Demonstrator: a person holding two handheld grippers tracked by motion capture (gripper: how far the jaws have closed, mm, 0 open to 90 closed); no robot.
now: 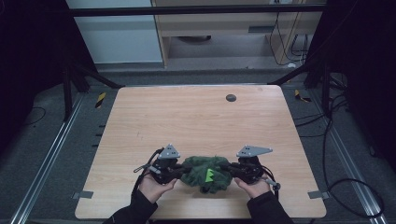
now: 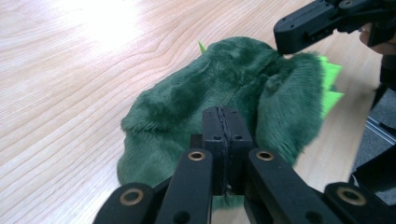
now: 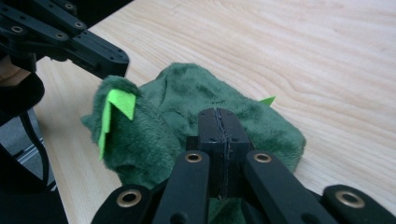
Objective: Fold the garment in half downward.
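Note:
A dark green plush toy (image 1: 200, 167) with light green felt spikes (image 3: 119, 105) lies crumpled near the front edge of the wooden table (image 1: 196, 116). My left gripper (image 1: 183, 170) comes in from its left side, jaws shut. In the right gripper view a pinched fold of plush stands up at its tip (image 3: 116, 65). My right gripper (image 1: 225, 167) grips the opposite side, jaws shut, its tip (image 2: 280, 44) against the fur's edge. In each gripper's own view the closed jaws (image 2: 226, 119) (image 3: 219, 121) sit over green fur (image 2: 187, 93) (image 3: 187, 88), with plush showing beneath them.
A small dark round disc (image 1: 230, 97) is set in the tabletop at the far right. Grey brackets (image 1: 82, 194) (image 1: 316, 194) stick out at the front corners. Metal rails (image 1: 42, 168) and cables (image 1: 345, 186) run along the floor on both sides.

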